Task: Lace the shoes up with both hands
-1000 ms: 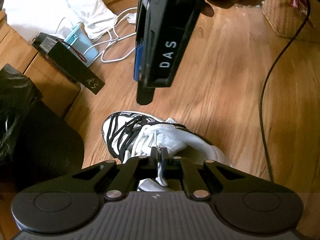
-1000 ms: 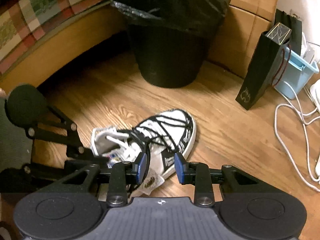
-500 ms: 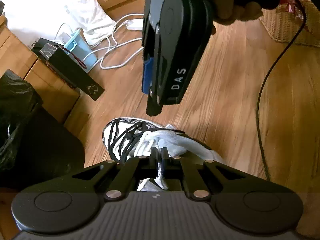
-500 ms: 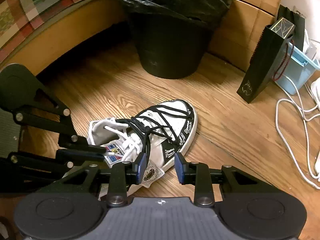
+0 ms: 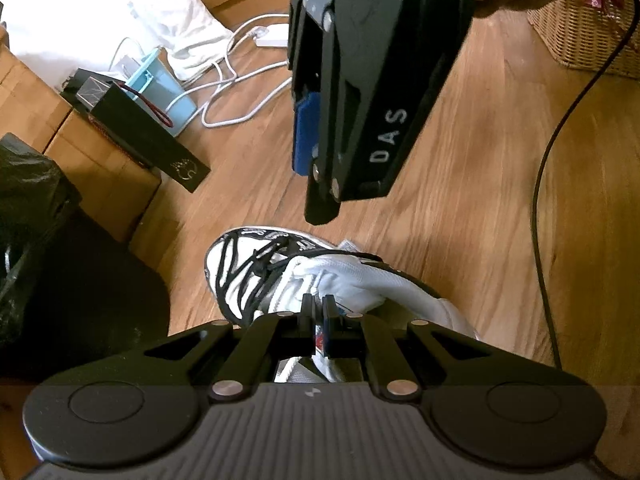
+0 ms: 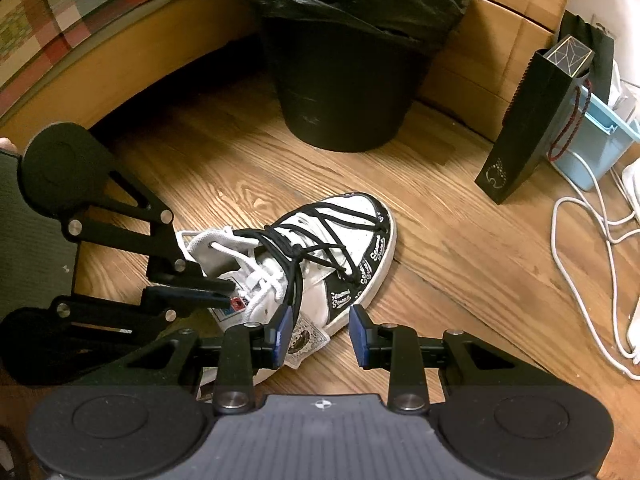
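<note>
On the wooden floor near the black bin (image 6: 344,92), shoe (image 6: 320,256) lies; my left claw (image 5: 318,322) clenched on its tongue, right claw (image 6: 320,332) released above; a hard tug could drag it, snagging black laces (image 6: 316,248).

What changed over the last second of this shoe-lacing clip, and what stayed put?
In the left wrist view the right tool swung further into frame and looms larger; nothing was taken hold of or let go. In the right wrist view the left tool now reaches in to the shoe's tongue. Unchanged: the left tool is shut at the tongue, the right tool's blue pads stand apart and empty, and the shoe lies on the floor.
</note>
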Demonstrator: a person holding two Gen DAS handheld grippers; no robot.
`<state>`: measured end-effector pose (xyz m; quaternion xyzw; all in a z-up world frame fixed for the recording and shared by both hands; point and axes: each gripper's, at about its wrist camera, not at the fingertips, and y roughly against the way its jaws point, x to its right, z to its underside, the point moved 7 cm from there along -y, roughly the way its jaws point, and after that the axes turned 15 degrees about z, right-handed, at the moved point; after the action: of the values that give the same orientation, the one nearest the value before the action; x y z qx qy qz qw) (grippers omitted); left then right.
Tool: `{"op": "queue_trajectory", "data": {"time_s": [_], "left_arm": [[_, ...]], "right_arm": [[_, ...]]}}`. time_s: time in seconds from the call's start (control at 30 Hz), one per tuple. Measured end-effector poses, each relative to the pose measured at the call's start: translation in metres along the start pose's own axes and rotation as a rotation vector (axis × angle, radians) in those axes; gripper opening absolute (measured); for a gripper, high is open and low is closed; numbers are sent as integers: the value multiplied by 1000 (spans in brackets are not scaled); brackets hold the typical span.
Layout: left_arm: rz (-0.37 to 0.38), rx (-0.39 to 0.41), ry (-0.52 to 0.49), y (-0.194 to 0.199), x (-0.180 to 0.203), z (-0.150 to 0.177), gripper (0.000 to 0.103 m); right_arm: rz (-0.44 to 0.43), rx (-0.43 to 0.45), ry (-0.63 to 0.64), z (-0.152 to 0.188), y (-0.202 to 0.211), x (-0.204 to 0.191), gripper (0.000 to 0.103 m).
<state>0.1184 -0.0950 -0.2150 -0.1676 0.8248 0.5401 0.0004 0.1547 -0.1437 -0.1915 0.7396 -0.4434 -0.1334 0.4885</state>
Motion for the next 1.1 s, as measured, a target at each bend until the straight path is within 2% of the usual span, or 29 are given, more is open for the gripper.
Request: {"op": "queue_trajectory", "data": {"time_s": [0.2,0.57,0.8,0.93,1.0,1.03,1.07,1.1], "left_arm": [[-29,-18,-56,-5,5,0,4],[-6,11,-29,-8,8,-5,4],[-8,24,-24,-6,10,-8,4],[-21,26,-50,-5,12,-10,4],[-12,32,-26,-5,10,-10,4],[-7,35,-15,-5,8,-9,4],[-6,37,-9,-4,7,-9,4],[-6,38,-6,-4,7,-9,4]], "right_arm": [[0,-16,16,3,-4,-3,38],[12,0,-6,-2,-4,-4,38],[-76,11,-268,-7,-5,17,38],[-82,107,-391,-14,5,27,38],[-79,160,-376,-18,11,26,47],[-85,176,-372,-18,12,24,61],[-106,168,-376,-18,11,23,67],[-136,146,-385,-17,8,22,67]]}}
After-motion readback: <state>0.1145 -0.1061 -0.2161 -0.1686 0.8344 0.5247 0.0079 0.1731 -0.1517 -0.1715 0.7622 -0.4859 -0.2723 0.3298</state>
